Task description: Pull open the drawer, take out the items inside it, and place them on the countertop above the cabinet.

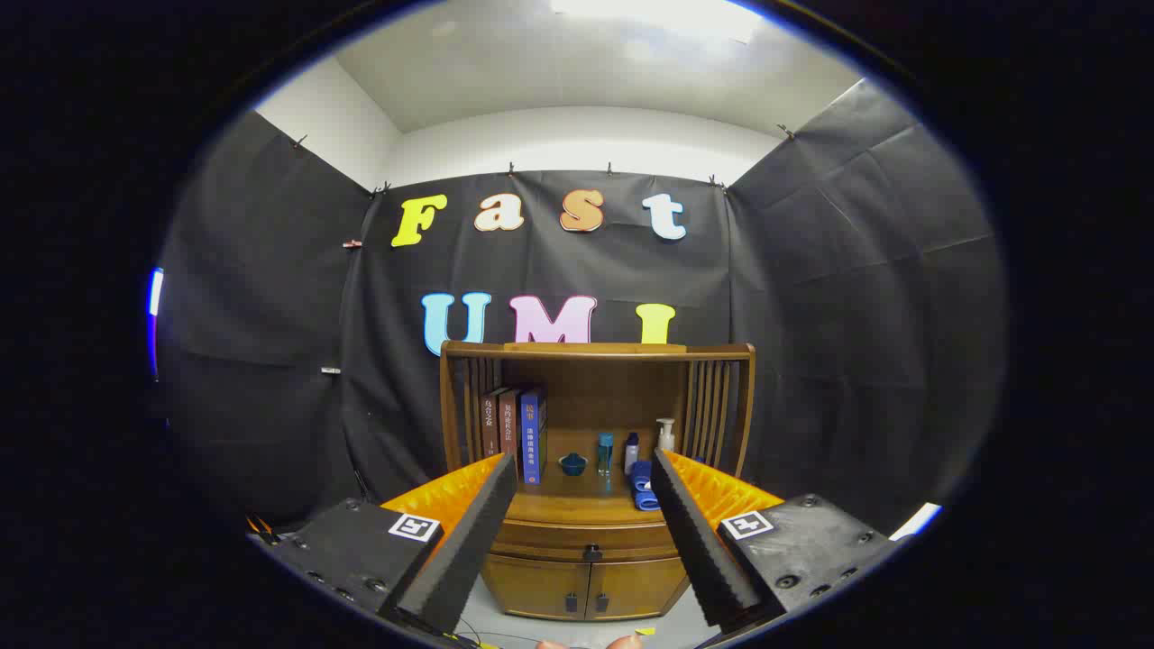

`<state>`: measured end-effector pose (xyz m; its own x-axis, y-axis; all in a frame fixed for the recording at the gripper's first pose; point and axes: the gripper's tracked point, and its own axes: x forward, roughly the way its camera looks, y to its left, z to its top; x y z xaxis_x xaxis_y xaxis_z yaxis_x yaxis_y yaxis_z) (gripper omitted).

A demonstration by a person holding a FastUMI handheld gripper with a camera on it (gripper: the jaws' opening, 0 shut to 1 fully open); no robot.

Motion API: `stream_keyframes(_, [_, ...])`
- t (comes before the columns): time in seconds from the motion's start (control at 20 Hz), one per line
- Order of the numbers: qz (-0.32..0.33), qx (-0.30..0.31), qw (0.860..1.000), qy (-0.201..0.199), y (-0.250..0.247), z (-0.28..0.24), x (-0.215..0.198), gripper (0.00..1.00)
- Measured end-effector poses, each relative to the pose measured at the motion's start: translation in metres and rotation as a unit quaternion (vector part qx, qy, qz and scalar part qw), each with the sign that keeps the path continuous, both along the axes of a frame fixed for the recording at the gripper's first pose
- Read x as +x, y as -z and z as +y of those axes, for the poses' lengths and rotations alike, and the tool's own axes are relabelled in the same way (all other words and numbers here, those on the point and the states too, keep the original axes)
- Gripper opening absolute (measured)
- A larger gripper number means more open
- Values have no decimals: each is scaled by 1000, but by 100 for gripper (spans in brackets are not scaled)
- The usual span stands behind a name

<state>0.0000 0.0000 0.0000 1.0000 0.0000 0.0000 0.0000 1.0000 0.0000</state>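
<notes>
Jaws (584, 469) hanging wide open, gripping nothing, well back from the cabinet (590, 559). Drawer (588, 538) sitting shut between the fingers, knob (591, 552) centered. Beyond, on the table (577, 505): 3 books (514, 431), bowl (572, 463), 3 bottles (631, 448), blue towel (642, 482).

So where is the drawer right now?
In the gripper view the drawer sits shut just under the countertop, above the two cabinet doors, beyond the open gripper.
</notes>
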Motion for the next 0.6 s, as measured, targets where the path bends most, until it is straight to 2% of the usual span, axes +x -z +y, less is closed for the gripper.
stream_keyframes(0.6, [-2,1,1000,7,-1,-10,-1,98])
